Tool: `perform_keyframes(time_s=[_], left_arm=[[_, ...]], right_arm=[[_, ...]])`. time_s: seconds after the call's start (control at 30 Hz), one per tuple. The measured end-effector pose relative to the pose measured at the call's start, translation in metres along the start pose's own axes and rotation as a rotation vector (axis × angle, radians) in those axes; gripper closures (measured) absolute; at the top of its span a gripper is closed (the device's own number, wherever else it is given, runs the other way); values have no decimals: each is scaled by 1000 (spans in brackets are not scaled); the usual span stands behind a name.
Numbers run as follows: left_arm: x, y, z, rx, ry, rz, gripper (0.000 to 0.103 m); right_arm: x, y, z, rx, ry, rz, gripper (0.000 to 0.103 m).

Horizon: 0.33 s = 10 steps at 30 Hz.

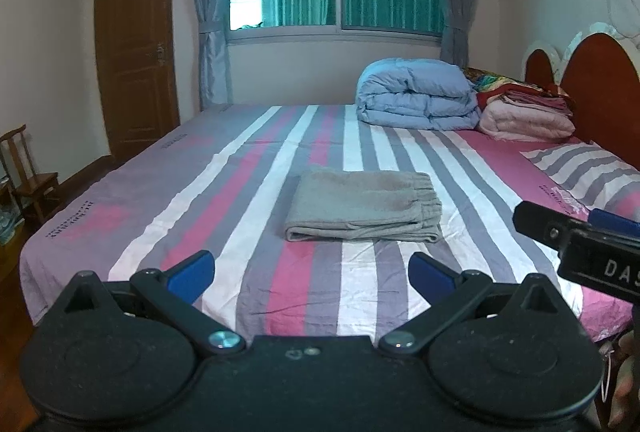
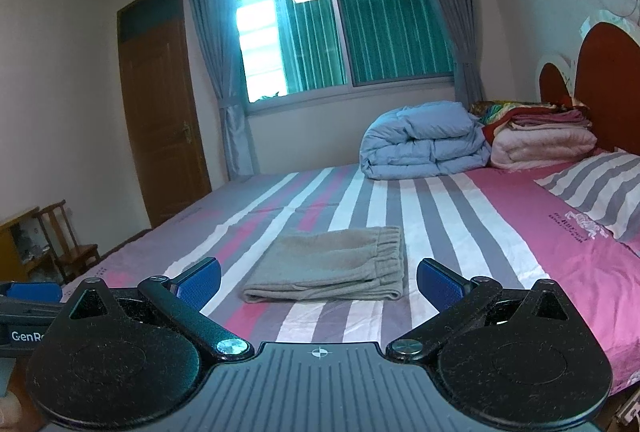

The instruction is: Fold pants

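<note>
The grey pants [image 1: 362, 206] lie folded into a flat rectangle in the middle of the striped bed sheet [image 1: 224, 200], elastic waistband to the right. They also show in the right wrist view [image 2: 332, 266]. My left gripper [image 1: 311, 274] is open and empty, held back over the bed's near edge, apart from the pants. My right gripper [image 2: 318, 282] is open and empty, also short of the pants. The right gripper's body shows at the right edge of the left wrist view [image 1: 580, 236].
A folded blue duvet [image 1: 416, 94] and a stack of pink blankets [image 1: 524, 116] sit at the far right by the red headboard [image 1: 596, 72]. A striped pillow [image 1: 588, 172] lies right. A wooden chair [image 1: 28, 172] and a door [image 1: 136, 48] stand left.
</note>
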State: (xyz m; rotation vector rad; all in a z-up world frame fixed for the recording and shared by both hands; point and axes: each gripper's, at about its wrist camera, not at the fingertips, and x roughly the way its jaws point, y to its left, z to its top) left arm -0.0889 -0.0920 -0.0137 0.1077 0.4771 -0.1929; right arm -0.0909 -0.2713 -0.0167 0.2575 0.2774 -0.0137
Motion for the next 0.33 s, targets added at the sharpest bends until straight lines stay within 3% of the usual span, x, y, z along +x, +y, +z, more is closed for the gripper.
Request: perform_keyframes(time_s=[0.2,0.33], left_arm=[[-6,-1,-1,-17,-43,-14,11],[-9,2,3,-29,-63,-35,6]], right_arm=[[1,-1,0,0,1,0,0],[-4,-3,0,3,-25,-4,0]])
